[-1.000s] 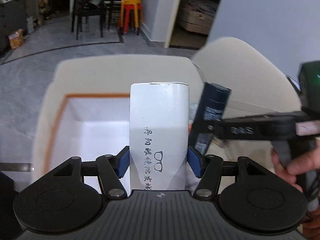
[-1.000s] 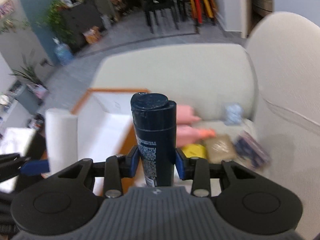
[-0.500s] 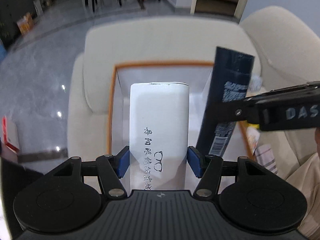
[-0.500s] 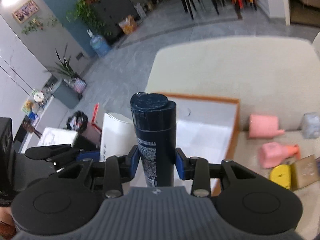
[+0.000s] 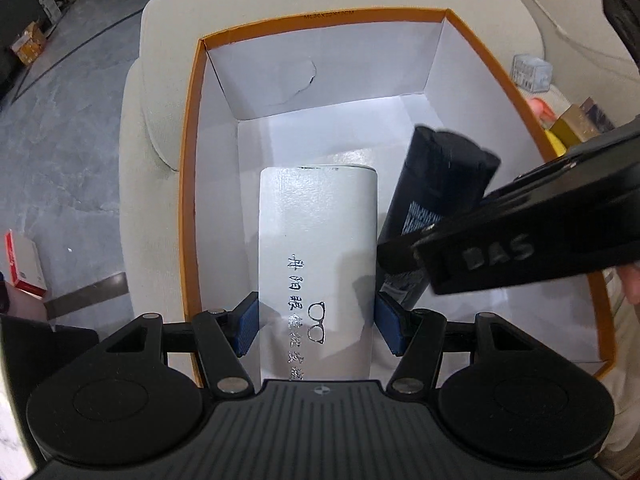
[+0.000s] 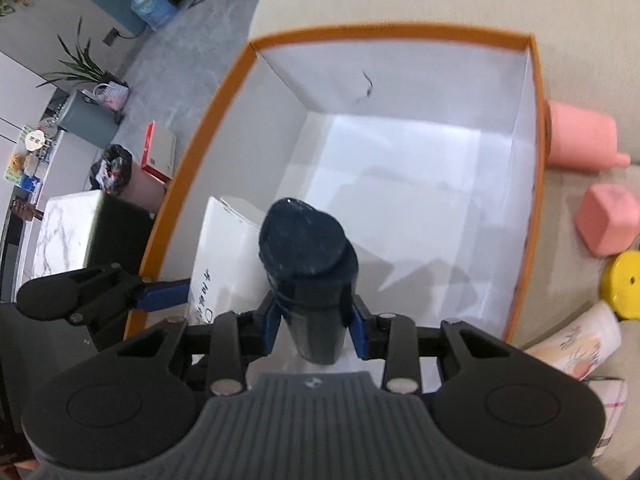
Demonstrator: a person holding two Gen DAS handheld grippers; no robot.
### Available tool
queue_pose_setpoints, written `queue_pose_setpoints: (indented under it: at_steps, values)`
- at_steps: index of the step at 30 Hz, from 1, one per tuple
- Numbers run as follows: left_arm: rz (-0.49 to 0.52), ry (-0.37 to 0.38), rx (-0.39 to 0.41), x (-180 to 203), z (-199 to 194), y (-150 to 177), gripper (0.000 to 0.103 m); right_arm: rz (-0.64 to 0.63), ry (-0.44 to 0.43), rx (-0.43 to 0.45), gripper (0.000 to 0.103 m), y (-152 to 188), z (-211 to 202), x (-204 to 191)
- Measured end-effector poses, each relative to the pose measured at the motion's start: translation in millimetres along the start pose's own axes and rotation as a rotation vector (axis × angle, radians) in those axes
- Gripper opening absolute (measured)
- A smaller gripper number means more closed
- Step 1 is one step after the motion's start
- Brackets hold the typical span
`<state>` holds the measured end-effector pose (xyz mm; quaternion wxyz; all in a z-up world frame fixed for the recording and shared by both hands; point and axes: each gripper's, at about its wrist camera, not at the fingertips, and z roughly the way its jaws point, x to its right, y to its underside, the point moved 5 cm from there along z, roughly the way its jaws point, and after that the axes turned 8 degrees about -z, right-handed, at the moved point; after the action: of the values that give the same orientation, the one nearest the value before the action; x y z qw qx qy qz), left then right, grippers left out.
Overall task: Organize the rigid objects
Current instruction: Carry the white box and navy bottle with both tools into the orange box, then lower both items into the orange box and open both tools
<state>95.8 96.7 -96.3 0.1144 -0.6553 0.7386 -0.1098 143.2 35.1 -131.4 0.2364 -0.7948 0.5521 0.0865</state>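
My left gripper is shut on a white glasses case with printed characters and holds it inside the orange-rimmed white box. My right gripper is shut on a dark blue bottle, also held inside the box, just right of the case. In the left wrist view the bottle and the right gripper's black body stand to the right of the case. The box floor beyond them is bare.
The box sits on a cream sofa. Right of the box lie two pink items, a yellow object, a clear cube and packets. Grey floor, a bin and a red-white box are to the left.
Both grippers tilted downward and lowered their objects into the box. The view swung from the room down onto the box interior. Both grips stayed shut.
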Motion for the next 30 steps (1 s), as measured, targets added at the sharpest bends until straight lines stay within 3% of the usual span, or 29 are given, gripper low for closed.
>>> queue_pose_setpoints:
  at_steps: [5,10,17,23,27,30]
  values:
    - [0.036,-0.093,-0.020,6,9,-3,0.069,0.013,-0.004,-0.006,0.034,-2,10,2]
    - [0.031,-0.080,0.002,7,5,0,0.072,0.016,-0.015,-0.032,0.032,2,16,-1]
    - [-0.012,0.018,0.131,-19,-41,8,0.070,0.070,0.020,-0.050,0.032,4,27,3]
    - [-0.095,0.021,0.255,-42,-72,12,0.071,0.137,0.069,-0.080,0.032,6,37,2]
    - [-0.152,-0.019,0.213,-52,-64,15,0.071,0.186,0.054,-0.118,0.033,9,46,1]
    - [-0.180,0.004,0.183,-55,-56,17,0.066,0.186,0.063,-0.127,0.034,13,49,-2]
